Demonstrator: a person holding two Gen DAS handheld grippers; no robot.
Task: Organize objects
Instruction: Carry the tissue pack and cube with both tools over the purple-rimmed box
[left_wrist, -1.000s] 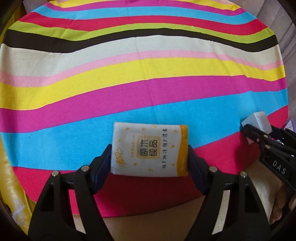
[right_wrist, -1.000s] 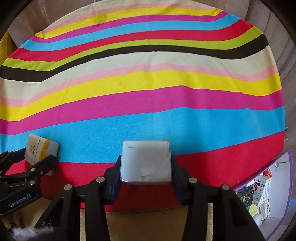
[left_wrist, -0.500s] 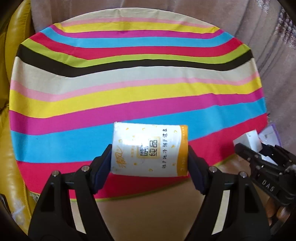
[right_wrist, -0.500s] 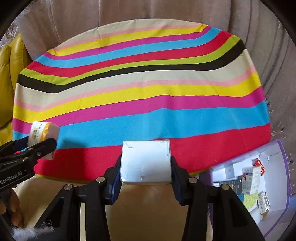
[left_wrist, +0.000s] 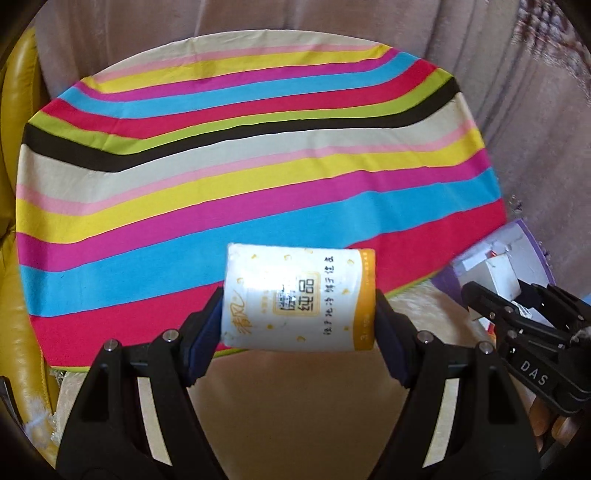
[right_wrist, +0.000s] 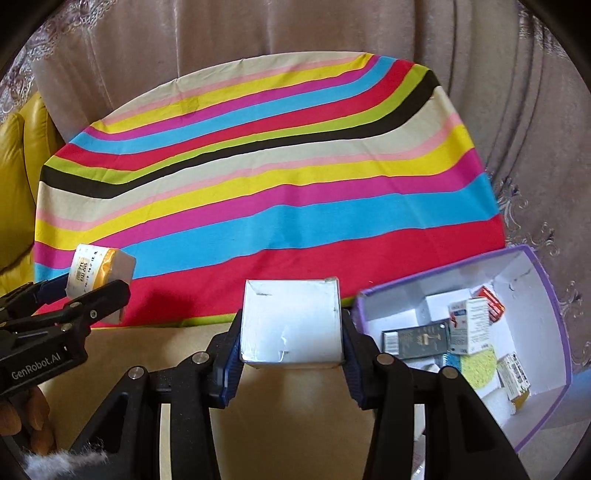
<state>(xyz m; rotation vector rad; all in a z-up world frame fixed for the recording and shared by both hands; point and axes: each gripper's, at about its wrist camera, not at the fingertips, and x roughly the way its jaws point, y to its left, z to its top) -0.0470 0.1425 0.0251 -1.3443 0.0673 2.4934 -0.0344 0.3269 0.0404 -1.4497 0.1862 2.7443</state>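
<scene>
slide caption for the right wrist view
Right gripper holds a white box beside the purple-rimmed box of sorted items.

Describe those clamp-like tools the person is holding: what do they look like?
Both are black plastic. The left gripper and right gripper each have two angular fingers with silver screws and dark blue pads. One side reads "GenRobot.AI", another "DAS". No sleeves or cables show.
</scene>
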